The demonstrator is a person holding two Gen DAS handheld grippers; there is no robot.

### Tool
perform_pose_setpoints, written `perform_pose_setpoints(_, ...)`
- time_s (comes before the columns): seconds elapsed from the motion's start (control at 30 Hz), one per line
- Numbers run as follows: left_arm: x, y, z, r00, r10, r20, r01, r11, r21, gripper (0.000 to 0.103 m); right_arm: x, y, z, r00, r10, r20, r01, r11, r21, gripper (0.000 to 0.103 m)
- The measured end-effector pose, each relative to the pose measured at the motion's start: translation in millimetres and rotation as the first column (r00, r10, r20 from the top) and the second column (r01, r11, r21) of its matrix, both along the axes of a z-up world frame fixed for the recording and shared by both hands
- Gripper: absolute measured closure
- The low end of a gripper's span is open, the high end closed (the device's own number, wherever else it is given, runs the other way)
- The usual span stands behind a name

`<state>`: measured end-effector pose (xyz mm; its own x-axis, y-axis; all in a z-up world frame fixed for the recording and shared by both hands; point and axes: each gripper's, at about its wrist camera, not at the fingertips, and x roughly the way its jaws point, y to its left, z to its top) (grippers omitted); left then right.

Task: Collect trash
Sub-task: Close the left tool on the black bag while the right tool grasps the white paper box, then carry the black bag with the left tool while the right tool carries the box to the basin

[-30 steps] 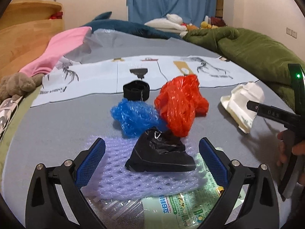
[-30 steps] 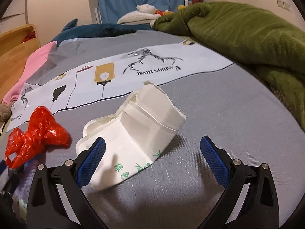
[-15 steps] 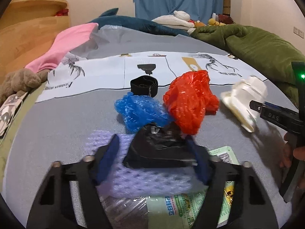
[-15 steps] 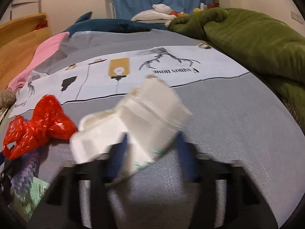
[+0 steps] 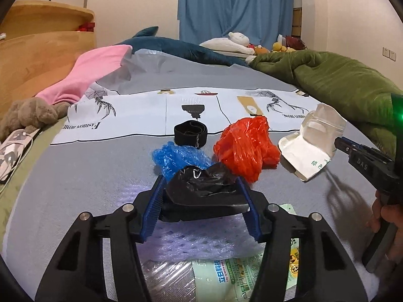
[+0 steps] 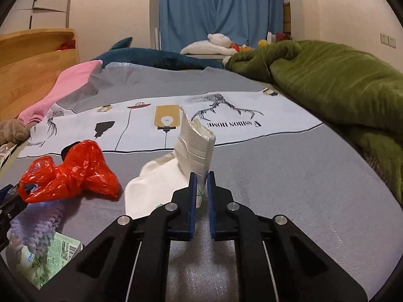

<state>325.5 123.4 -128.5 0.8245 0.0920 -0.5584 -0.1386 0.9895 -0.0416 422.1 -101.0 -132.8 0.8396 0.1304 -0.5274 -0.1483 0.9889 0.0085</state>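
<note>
Gripping two pieces at once: your left gripper [image 5: 201,191] is clamped on the black bag [image 5: 201,191] atop the purple foam [image 5: 201,241]; lift straight so blue wrap [image 5: 180,158] stays behind. Right gripper [image 6: 200,188] is closing on the white packet [image 6: 176,176], pinched at its edge; tighten before raising.

The left gripper [image 5: 200,196] jaws clamp a black bag [image 5: 201,188]; the right gripper [image 6: 200,191] jaws are closing on a white pouch [image 6: 191,156].
</note>
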Motion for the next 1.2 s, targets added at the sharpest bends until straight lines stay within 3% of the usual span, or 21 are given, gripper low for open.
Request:
perform_pose_setpoints(0.63,-45,-23,50,0.995,-0.039,0.089,0.042,0.999,-0.028,0.048,-81,-33,69,0.995,-0.014,0.098,0.019,0.999,-0.051,0.098)
perform_pose_setpoints(0.93,-84,-79,73,0.980,-0.170,0.101,0.173,0.985,-0.023,0.048,-139,-56,97,0.996,-0.018,0.088,0.023,0.998,-0.051,0.098)
perform_pose_setpoints(1.2,-118,-141,77,0.952,-0.293,0.085,0.297,0.954,-0.046,0.048,-200,-102,119,0.994,-0.028,0.109,0.032,0.999,-0.037,0.098)
